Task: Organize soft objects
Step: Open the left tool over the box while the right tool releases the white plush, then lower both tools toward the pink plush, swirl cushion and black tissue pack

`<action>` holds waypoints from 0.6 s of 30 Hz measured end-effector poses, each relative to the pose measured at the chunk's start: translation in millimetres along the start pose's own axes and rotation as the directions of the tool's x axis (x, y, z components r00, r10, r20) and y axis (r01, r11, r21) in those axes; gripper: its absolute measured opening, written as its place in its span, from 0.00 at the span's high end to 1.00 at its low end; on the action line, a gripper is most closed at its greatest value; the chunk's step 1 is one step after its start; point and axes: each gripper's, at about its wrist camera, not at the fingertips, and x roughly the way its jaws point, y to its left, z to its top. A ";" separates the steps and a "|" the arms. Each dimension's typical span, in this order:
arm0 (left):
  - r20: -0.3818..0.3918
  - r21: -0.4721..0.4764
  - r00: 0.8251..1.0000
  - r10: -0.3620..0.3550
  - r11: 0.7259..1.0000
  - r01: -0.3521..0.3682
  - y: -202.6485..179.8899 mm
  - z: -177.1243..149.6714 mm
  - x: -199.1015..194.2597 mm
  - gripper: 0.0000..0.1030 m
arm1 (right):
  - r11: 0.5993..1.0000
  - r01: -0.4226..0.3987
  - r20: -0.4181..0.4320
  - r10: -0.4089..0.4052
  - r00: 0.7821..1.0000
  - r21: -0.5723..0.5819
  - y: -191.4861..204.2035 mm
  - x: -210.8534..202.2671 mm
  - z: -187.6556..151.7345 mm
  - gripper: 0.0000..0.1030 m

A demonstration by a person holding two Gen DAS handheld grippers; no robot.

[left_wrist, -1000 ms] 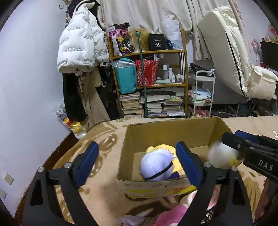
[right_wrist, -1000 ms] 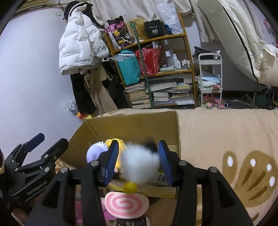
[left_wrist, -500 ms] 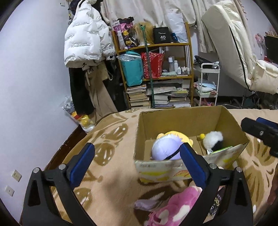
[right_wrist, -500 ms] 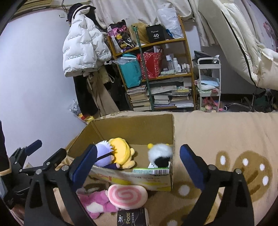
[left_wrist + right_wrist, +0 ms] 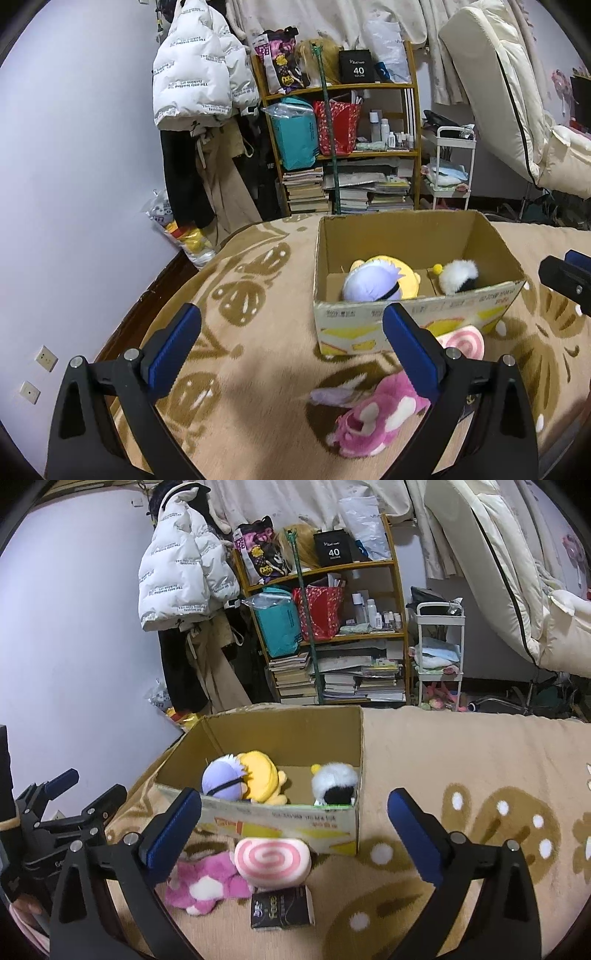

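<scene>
Your left gripper [image 5: 291, 343] and right gripper [image 5: 295, 829] both hang spread wide with nothing between their fingers. Three plush toys sit inside the cardboard box [image 5: 295, 821] on the blanket [image 5: 461, 760], while the pink plush [image 5: 205, 884] and swirl cushion [image 5: 273, 860] lie just in front of it.

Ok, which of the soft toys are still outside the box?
Two: the pink plush and the pink swirl cushion, lying on the blanket before the cardboard box; the rest are inside.
</scene>
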 end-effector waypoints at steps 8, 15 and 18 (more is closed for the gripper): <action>-0.045 -0.003 0.999 -0.010 1.000 0.010 7.0 -8.5 -8.0 0.05 | 1.000 0.003 -0.043 -0.003 0.999 -0.009 2.0 -10.3 -14.7 0.00; -0.088 0.014 0.996 -0.006 1.000 0.007 5.2 -16.3 -6.5 0.05 | 0.999 0.018 -0.083 -0.021 0.996 -0.044 8.1 -7.5 -26.2 0.00; -0.127 -0.034 0.990 -0.067 0.997 0.063 10.7 -19.3 4.2 0.05 | 0.998 0.026 -0.106 -0.032 0.994 -0.053 9.1 -1.5 -30.5 0.00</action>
